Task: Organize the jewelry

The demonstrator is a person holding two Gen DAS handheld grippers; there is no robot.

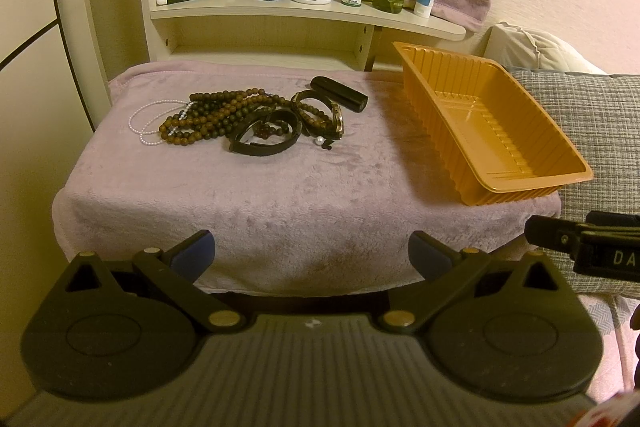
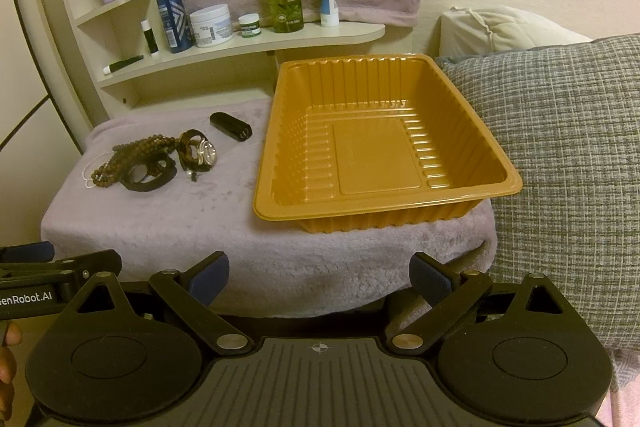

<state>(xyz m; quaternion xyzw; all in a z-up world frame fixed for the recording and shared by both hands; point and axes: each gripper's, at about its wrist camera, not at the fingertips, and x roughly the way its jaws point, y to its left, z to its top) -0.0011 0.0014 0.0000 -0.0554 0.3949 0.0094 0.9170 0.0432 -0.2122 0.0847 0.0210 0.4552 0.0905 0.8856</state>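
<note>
Left tool (image 1: pixel 312 255) nearest, fingers spread wide, holding nothing, short of towel-covered tabletop (image 1: pixel 240 203). Right tool (image 2: pixel 319 277) likewise spread, empty, facing orange tray (image 2: pixel 384 205).

Jewelry pile (image 1: pixel 244 121) sits mid-towel, left of tray, apart from it: wooden bead strands, pearl string (image 1: pixel 150 125), black bangle (image 1: pixel 264 137), watch (image 2: pixel 206 151).

Risks:
- strands look tangled; lifting one likely drags neighbours
- loose pearl (image 1: pixel 319 141) may roll
- light tray overhangs towel edge; nudge could tip it

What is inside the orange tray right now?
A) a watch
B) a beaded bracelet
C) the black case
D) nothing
D: the orange tray shows only its bare ribbed floor, while the jewelry pile and black case lie on the towel beside it.
</note>
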